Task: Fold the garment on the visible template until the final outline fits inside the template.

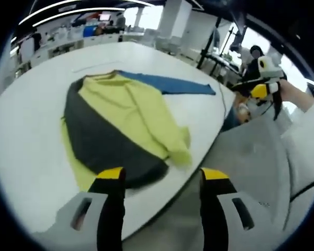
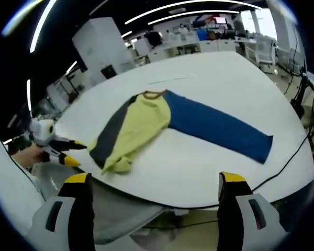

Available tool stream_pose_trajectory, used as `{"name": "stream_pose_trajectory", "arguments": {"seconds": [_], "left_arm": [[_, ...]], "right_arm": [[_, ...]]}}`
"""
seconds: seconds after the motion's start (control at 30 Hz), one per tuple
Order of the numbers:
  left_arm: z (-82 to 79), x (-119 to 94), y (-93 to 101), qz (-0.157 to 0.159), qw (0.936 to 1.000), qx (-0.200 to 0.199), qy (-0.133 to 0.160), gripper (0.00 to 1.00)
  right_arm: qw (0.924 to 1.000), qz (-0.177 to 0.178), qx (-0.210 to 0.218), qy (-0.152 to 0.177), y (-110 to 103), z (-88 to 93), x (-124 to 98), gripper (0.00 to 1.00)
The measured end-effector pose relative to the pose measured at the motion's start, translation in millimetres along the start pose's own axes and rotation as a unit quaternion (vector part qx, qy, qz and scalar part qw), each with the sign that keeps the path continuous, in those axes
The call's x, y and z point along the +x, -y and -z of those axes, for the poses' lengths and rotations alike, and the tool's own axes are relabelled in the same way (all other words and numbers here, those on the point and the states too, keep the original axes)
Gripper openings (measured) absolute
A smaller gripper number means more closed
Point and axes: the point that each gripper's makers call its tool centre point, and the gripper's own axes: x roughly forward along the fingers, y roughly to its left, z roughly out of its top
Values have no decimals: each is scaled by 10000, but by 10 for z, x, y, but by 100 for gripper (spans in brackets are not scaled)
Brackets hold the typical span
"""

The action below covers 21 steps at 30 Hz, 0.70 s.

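White table [image 2: 209,157] — garment [image 2: 146,123] part-folded; no readable writing.

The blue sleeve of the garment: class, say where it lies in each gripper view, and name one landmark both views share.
Left gripper view: the blue sleeve runs from the garment's collar toward the right, above centre.
Right gripper view: the blue sleeve stretches from centre down to the right, toward the table edge.
Shared landmark: the brown collar, where the sleeve begins.
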Motion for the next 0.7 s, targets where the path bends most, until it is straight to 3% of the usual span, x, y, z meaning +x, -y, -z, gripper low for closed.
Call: {"name": "stream_pose_trajectory", "arguments": {"seconds": [0.33, 0.7], "left_arm": [[102, 229, 81, 6, 9990, 407, -170, 41], [105, 369, 196, 63, 9969, 760, -197, 31]], "right_arm": [[10000, 26, 13, -34, 6, 37, -37, 99], [10000, 51, 61, -8, 60, 27, -71, 99]]}}
